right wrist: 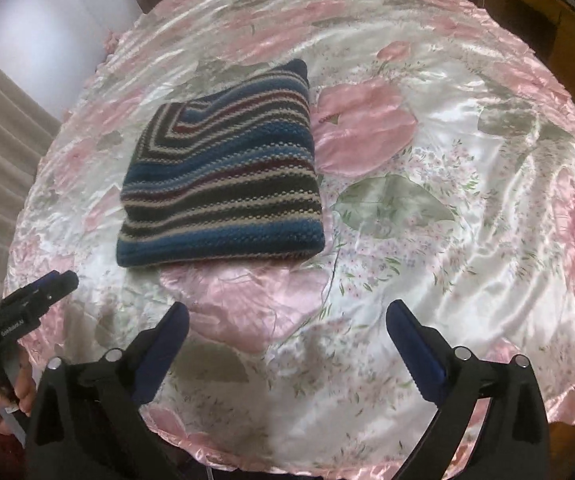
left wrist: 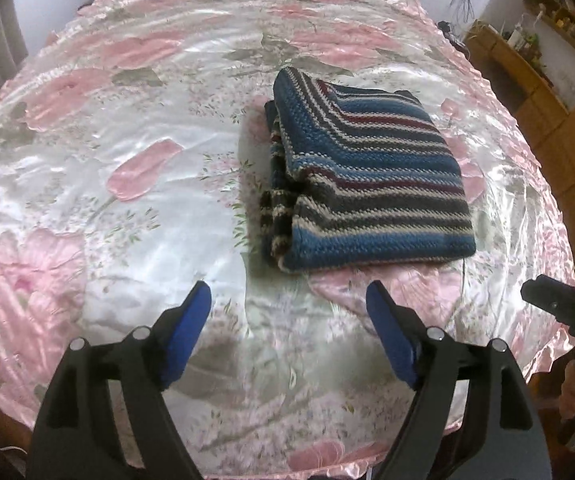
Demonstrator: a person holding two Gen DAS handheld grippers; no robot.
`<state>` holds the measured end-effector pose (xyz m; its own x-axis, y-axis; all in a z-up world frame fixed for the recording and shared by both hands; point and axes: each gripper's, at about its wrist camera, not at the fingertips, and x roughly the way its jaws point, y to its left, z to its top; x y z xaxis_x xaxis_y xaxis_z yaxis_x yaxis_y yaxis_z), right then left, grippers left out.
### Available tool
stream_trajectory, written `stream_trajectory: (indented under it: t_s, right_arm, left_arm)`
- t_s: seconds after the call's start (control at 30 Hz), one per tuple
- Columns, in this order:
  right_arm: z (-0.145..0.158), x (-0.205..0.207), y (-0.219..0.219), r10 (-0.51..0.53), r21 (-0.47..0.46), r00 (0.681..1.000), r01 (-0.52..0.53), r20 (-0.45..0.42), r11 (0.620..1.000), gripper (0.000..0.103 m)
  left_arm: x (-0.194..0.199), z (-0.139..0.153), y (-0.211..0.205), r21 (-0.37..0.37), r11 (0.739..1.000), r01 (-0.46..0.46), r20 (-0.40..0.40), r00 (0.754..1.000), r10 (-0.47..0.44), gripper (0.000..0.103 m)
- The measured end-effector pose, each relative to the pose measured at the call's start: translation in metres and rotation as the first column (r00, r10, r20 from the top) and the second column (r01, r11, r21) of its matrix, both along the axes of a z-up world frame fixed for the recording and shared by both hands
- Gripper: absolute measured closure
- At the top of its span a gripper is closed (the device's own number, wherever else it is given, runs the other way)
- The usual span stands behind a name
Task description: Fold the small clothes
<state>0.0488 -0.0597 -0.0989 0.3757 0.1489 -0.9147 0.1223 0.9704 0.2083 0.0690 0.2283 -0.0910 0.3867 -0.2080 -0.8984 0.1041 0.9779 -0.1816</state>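
Striped knit garment [left wrist: 367,176] lies folded into a compact, roughly square bundle on a counter draped in a glossy pink floral cloth [left wrist: 127,140], seen from the left wrist camera. The left hand-held gripper [left wrist: 289,308] hovers near the counter's front edge with its blue-padded fingers spread wide and nothing between them. The bundle sits beyond it and slightly to the right, apart from the fingertips; layered folded edges show along the bundle's left side. The right hand-held gripper [left wrist: 543,292] enters at the far right edge, too little in view here to judge its jaws.

From the right wrist camera, the same garment [right wrist: 223,176] lies ahead and to the left of the right hand-held gripper [right wrist: 287,316], whose fingers are likewise spread and empty. The left hand-held gripper [right wrist: 53,282], held in a hand [right wrist: 3,396], shows at the left edge. The stripes run left to right, parallel to the near edge. Both tools appear about equally distant from the near edge, and folding looks complete or nearly so.
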Motion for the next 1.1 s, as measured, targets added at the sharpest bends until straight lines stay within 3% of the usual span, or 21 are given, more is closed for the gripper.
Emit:
stream_trajectory:
  t_s: [0.17, 0.5, 1.1]
  right_arm:
    - [0.017, -0.013, 0.011, -0.005, -0.04, 1.0, 0.005, 0.016, 0.999, 0.004]
    - [0.039, -0.034, 0.026, 0.009, 0.012, 0.999, -0.009, 0.034, 1.0, 0.004]
    - [0.068, -0.061, 0.05, 0.029, -0.072, 0.997, -0.024, 0.075, 0.997, 0.004]
  left_arm:
    - [-0.018, 0.013, -0.004, 0.01, 1.0, 0.009, 0.009, 1.0, -0.009, 0.022]
    - [-0.05, 0.035, -0.012, 0.036, 0.999, 0.022, 0.031, 0.999, -0.023, 0.014]
    - [-0.084, 0.071, -0.01, 0.069, 0.997, 0.017, 0.096, 0.995, -0.024, 0.012]
